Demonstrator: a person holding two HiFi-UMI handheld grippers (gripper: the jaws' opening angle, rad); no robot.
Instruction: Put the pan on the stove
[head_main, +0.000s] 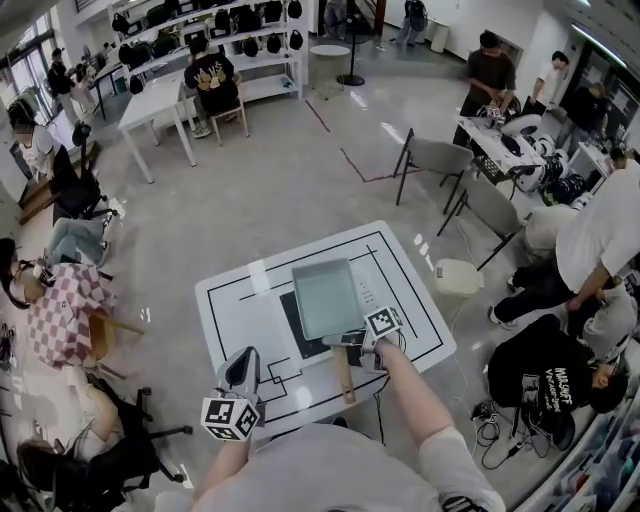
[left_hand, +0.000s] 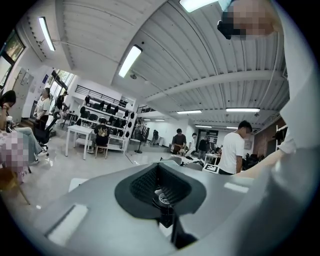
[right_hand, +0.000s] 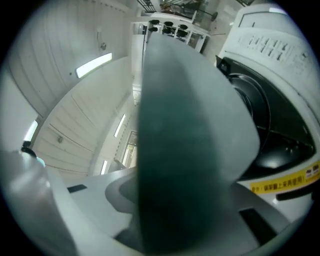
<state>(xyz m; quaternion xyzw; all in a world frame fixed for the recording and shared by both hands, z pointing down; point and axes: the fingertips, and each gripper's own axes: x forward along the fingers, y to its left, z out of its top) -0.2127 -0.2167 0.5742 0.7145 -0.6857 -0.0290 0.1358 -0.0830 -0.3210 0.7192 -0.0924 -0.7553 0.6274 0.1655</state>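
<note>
**Table** (head_main: 232, 300): white top marked with black lines, by which the stove was borne.

**Stove** (head_main: 291, 335): dark flat plate, largely covered from above by the pan, with a strip exposed at the pan's near-left edge.

**Pan** (head_main: 325, 298): grey, rectangular, with a wooden handle (head_main: 345, 378) directed toward the person. It was positioned directly over the stove. Whether its base was already seated could not be told. In the right gripper view it was seen edge-on, filling the space ahead of the jaws.

**Right gripper** (head_main: 361, 340): clenched on the pan where handle joins body. The pan extended forward from the jaws and the handle's free end trailed back past them.

**Left gripper** (head_main: 241, 368): jaws drawn together, nothing between them. It was held near the table's front edge, well apart from the pan.

**Handling note (judged):** the step in hand was taken to be the final set-down. The base would best be levelled and squared to the plate. The grip would best be kept until the whole base was felt to bear, so that the handle's weight did not tip the pan.
</note>
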